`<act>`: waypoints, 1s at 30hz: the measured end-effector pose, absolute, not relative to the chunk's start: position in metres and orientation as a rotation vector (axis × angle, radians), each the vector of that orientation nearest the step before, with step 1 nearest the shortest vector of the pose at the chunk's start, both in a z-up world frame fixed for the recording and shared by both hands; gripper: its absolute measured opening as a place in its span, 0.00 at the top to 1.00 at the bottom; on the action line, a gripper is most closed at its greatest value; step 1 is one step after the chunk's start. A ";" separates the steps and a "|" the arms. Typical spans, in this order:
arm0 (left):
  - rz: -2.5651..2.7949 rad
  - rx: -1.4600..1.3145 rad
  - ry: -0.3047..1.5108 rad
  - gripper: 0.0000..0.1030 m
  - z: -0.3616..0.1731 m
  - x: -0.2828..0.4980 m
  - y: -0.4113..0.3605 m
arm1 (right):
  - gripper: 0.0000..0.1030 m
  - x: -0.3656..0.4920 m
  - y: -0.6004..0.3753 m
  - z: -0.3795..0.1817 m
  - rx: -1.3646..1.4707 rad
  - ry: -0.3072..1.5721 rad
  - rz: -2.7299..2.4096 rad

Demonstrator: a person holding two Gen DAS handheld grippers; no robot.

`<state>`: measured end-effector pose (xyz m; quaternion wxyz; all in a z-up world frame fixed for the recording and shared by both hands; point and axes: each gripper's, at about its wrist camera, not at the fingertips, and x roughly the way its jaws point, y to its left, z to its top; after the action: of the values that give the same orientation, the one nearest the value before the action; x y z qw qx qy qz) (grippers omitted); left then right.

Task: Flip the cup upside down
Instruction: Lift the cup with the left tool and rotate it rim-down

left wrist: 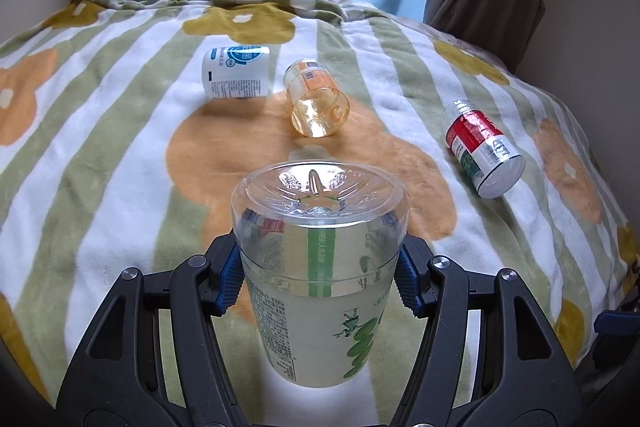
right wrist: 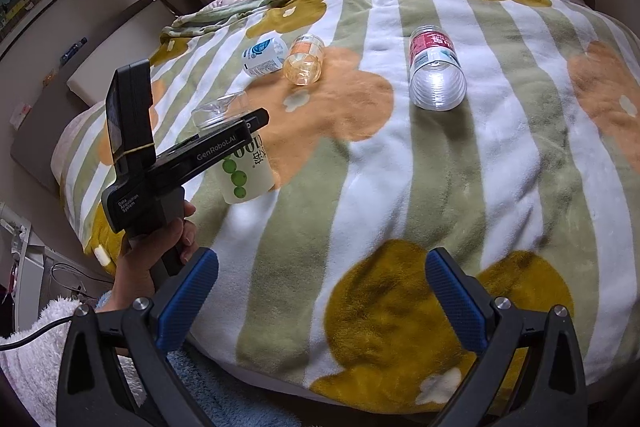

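Observation:
My left gripper (left wrist: pixel 320 277) is shut on a clear cup with green print (left wrist: pixel 320 267), its blue pads (left wrist: pixel 230 281) pressing both sides just under the wide clear end, which faces up; the narrow end points down at the blanket. The right wrist view shows the same cup (right wrist: pixel 246 167) held upright in the left gripper (right wrist: pixel 224 139) over the blanket's left part. My right gripper (right wrist: pixel 320 299) is open and empty, low over the near edge of the blanket.
A flowered, striped blanket (left wrist: pixel 120 115) covers the surface. On it lie a white-blue cup (left wrist: pixel 236 73), an amber cup (left wrist: pixel 316 99) and a red-labelled cup (left wrist: pixel 482 147), all on their sides. Curtains hang behind.

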<state>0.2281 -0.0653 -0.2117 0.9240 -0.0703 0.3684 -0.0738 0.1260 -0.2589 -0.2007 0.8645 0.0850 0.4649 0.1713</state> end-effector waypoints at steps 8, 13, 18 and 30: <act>-0.170 -0.135 0.788 0.43 -0.213 0.212 -0.062 | 0.00 0.125 -0.258 -0.201 0.178 0.973 0.359; -0.155 -0.095 0.744 0.43 -0.204 0.208 -0.063 | 0.00 0.124 -0.258 -0.195 0.181 0.960 0.361; -0.153 -0.087 0.752 0.43 -0.211 0.217 -0.061 | 0.00 0.123 -0.259 -0.192 0.186 0.953 0.360; -0.197 -0.071 0.787 0.00 -0.218 0.205 -0.067 | 0.00 0.123 -0.260 -0.192 0.186 0.952 0.361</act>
<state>0.2046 -0.0672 -0.2181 0.9182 -0.0348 0.3829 -0.0958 0.1230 -0.2597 -0.1916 0.8691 0.0888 0.4550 0.1726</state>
